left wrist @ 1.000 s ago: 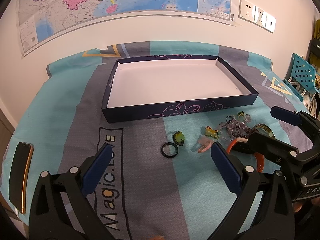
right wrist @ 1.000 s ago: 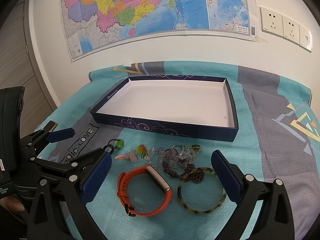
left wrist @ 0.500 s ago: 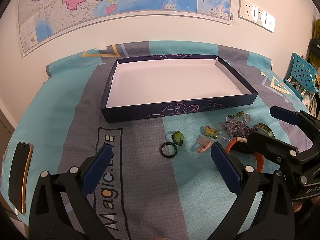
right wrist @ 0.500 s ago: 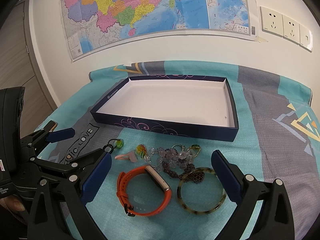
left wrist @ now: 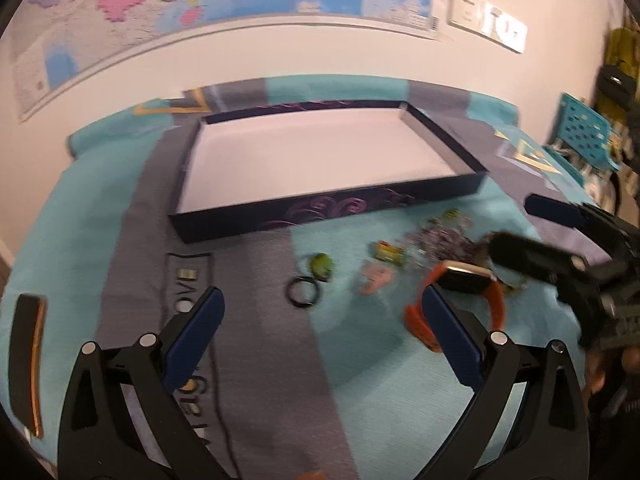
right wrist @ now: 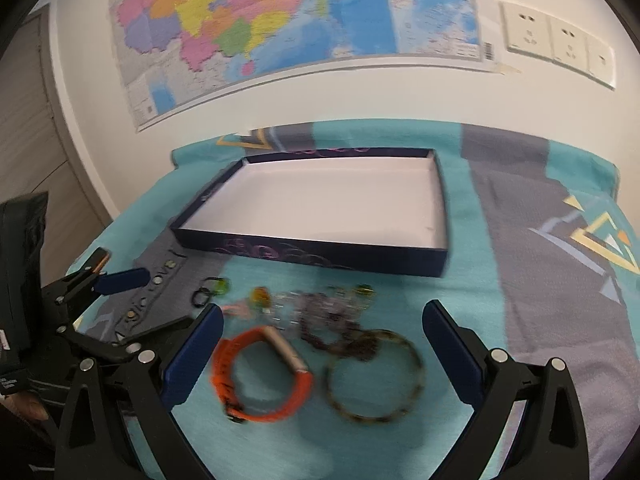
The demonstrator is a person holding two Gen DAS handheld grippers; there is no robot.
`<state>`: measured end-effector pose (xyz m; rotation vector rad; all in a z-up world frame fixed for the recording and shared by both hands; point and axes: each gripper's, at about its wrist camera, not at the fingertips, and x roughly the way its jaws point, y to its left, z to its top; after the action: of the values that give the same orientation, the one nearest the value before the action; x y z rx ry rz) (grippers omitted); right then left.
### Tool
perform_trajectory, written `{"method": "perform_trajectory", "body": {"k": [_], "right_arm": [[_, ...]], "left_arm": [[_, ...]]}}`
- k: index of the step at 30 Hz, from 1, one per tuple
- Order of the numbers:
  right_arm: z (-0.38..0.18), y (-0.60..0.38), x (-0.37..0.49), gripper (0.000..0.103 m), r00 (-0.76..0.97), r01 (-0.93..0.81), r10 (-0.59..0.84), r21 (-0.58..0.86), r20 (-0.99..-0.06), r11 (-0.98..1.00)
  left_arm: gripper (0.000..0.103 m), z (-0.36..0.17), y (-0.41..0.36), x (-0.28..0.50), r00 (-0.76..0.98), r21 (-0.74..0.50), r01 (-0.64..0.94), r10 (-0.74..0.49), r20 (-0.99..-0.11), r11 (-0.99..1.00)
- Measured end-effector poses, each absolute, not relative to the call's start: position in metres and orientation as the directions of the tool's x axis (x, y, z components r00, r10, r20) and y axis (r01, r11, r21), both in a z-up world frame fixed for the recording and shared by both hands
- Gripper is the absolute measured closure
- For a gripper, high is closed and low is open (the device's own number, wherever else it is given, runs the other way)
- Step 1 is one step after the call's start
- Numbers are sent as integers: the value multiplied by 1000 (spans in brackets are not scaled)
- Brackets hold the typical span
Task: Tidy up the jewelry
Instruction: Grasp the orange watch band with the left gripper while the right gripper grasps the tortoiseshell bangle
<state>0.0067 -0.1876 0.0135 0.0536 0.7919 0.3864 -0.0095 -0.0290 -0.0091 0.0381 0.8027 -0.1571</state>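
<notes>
"Magic.LOVE" lettering (right wrist: pixel 154 300) on the cloth (right wrist: pixel 460 312)

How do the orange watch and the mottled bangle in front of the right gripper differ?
The orange watch is a strap with a metallic case on top and a buckle; the mottled bangle is one plain closed ring. The watch lies left, the bangle right. Both lie on the cloth, outside the box, ungripped.

Teal-and-grey printed cloth (right wrist: pixel 500 320) over the table. Far centre: shallow dark box (right wrist: pixel 320 254), white inside. Nearer: orange watch (right wrist: pixel 260 376), mottled bangle (right wrist: pixel 374 376), bead tangle (right wrist: pixel 320 312), black ring (left wrist: pixel 303 295). Far left edge: phone (left wrist: pixel 28 364).
</notes>
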Motion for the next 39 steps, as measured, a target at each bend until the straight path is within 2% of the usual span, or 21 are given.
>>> {"method": "perform_trajectory", "body": {"k": [4, 7, 9, 12, 17, 19, 23, 27, 31, 33, 36, 37, 39], "right_arm": [[9, -214, 8, 6, 634, -267, 323, 193, -703, 944], [4, -225, 8, 7, 621, -259, 306, 180, -722, 949], [1, -227, 8, 12, 609, -267, 306, 174, -732, 948], [-6, -227, 8, 24, 588, -283, 301, 158, -750, 946], [-16, -224, 6, 52, 555, -301, 301, 149, -776, 942], [-18, -224, 6, 59, 553, -302, 297, 145, -779, 942], [-21, -227, 6, 68, 549, -298, 292, 142, -784, 944], [-21, -229, 8, 72, 546, -296, 291, 144, -785, 944], [-21, -227, 9, 76, 546, -304, 280, 124, -790, 944], [-21, -225, 9, 79, 549, -310, 266, 103, -793, 945], [-22, -226, 10, 89, 551, -309, 258, 92, -793, 946], [-22, -227, 11, 96, 549, -311, 264, 99, -793, 945], [-22, -227, 12, 98, 550, -310, 263, 99, -793, 946]], "left_arm": [[6, -13, -43, -11, 653, -46, 241, -197, -731, 969], [14, -15, -53, -13, 630, -59, 298, -243, -737, 953], [22, -17, -59, -13, 611, -71, 333, -273, -743, 940], [32, -19, -64, -12, 584, -90, 374, -310, -750, 923], [47, -25, -70, -3, 523, -123, 435, -362, -772, 892], [51, -26, -72, 0, 506, -133, 453, -377, -776, 882], [66, -29, -73, 9, 467, -157, 484, -405, -786, 861], [77, -31, -80, 16, 455, -123, 515, -392, -800, 849], [82, -31, -85, 21, 436, -113, 540, -392, -810, 834], [91, -31, -85, 23, 435, -100, 541, -380, -817, 835], [94, -31, -85, 26, 432, -97, 538, -373, -821, 838], [94, -31, -85, 26, 436, -91, 537, -368, -821, 839], [94, -30, -87, 24, 452, -68, 531, -350, -820, 844]]}}
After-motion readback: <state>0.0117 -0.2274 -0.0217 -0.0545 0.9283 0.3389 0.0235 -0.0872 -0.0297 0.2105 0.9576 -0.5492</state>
